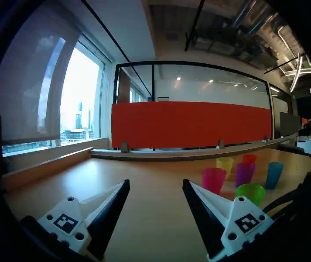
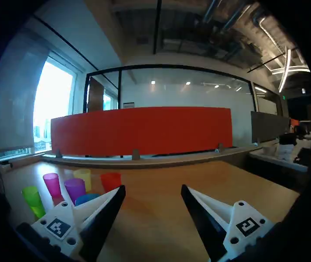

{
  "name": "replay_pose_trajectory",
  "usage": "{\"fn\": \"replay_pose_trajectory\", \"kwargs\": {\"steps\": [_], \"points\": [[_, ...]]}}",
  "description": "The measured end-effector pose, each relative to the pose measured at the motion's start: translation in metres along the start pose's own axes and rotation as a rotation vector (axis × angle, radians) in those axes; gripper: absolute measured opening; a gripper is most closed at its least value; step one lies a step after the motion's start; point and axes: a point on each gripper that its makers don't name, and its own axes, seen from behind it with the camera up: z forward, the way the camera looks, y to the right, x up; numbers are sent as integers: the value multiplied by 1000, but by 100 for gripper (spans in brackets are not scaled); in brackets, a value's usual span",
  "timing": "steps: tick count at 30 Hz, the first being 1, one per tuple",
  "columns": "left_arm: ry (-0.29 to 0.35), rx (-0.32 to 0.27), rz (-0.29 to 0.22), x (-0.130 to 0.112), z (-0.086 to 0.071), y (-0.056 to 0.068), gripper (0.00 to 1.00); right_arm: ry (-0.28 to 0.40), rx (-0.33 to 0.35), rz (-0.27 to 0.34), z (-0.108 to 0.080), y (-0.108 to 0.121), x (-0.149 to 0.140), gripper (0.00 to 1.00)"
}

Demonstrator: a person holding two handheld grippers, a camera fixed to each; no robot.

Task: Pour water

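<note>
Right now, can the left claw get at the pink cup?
Probably yes. The left claw is open, and the pink cup stands nearest, slightly right of its line, with bare table between and no other cup in front.

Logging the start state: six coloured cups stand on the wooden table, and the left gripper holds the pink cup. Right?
Not quite. The left gripper holds nothing: the left gripper view shows its fingers open and the pink cup standing free on the table beyond them. The rest is correct.
</note>
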Motion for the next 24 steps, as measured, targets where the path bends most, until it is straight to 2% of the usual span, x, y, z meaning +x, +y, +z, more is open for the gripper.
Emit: {"fn": "replay_pose_trajectory", "kwargs": {"steps": [9,15,24], "points": [[0,0,0,0,0,0,90,-1,-1,-10,0,0,-9,99],[0,0,0,0,0,0,90,9,7,-38,-2,-5,-9,99],[0,0,0,0,0,0,90,18,12,-44,-7,-9,-5,99]]}}
